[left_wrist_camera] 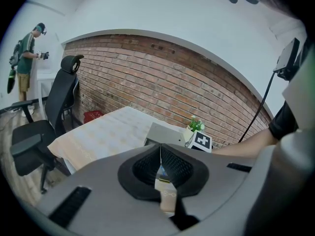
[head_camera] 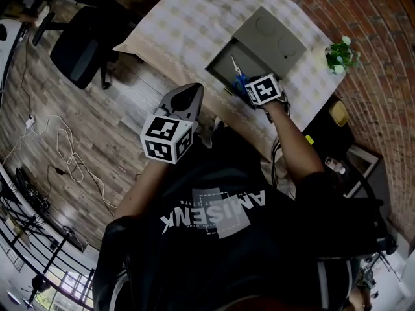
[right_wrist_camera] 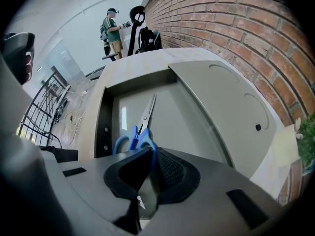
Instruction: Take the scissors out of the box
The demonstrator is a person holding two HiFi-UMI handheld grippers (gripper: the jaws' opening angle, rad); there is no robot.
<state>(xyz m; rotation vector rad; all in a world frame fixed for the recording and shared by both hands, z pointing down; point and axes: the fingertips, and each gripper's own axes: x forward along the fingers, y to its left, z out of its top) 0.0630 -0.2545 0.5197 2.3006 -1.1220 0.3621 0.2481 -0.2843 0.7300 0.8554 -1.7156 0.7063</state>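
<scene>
Head view first: the box (head_camera: 258,44) sits open on the checked tablecloth (head_camera: 188,24), with its lid (head_camera: 275,34) lying flat on the brick-wall side. The scissors (head_camera: 237,73) lie inside, blades pointing away. The right gripper (head_camera: 249,88) is down at their blue handles. The left gripper (head_camera: 191,91) hangs off the table's near edge, well apart from the box.

Left gripper view now: jaws pressed together with nothing between them. Across the table are the box, a small plant (left_wrist_camera: 196,124) and the other gripper's marker cube (left_wrist_camera: 202,140).

Right gripper view: the jaws are clamped on one blue handle loop, while the blades lie along the box floor.
</scene>
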